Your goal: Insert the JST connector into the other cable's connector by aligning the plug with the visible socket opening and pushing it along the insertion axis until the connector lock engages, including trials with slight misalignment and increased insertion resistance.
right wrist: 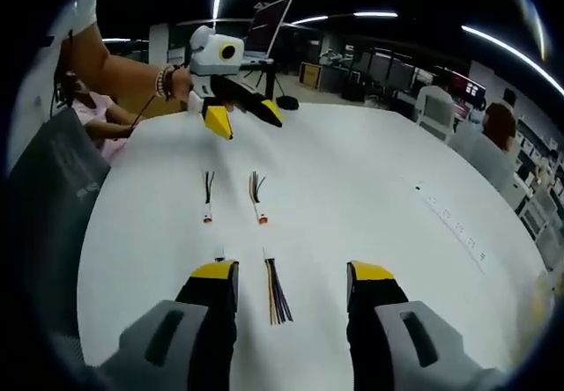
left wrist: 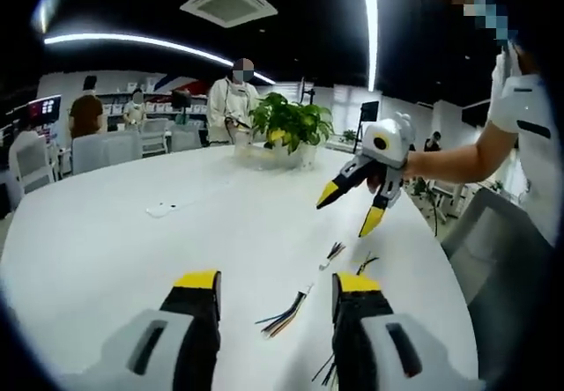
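JST cables lie loose on the white table (right wrist: pixel 370 197), untouched by either tool, so I judge the mating has not begun. From my right gripper (right wrist: pixel 291 276) I see a multicoloured wire bundle (right wrist: pixel 277 292) lying between the spread jaws, its long axis running straight ahead along them; beyond it two short leads end in small orange connectors (right wrist: pixel 262 217), one lead (right wrist: pixel 208 199) to the left of the other, both also running lengthwise away from me. My left gripper (right wrist: pixel 244 116) hovers past those leads on the far side of the bundle, jaws parted and empty. In the left gripper view, the bundle (left wrist: pixel 286 313) sits between that tool's (left wrist: pixel 276 285) own open jaws, angled up toward the right, with my right gripper (left wrist: pixel 350 208) hanging above the table beyond it, jaws apart. The connectors are too small to tell plug from socket. The right gripper looks nearer the bundle. Wires look thin and limp, the connector bodies hard plastic, the tabletop smooth and matte; a potted plant (left wrist: pixel 286 127) stands at the table's far side
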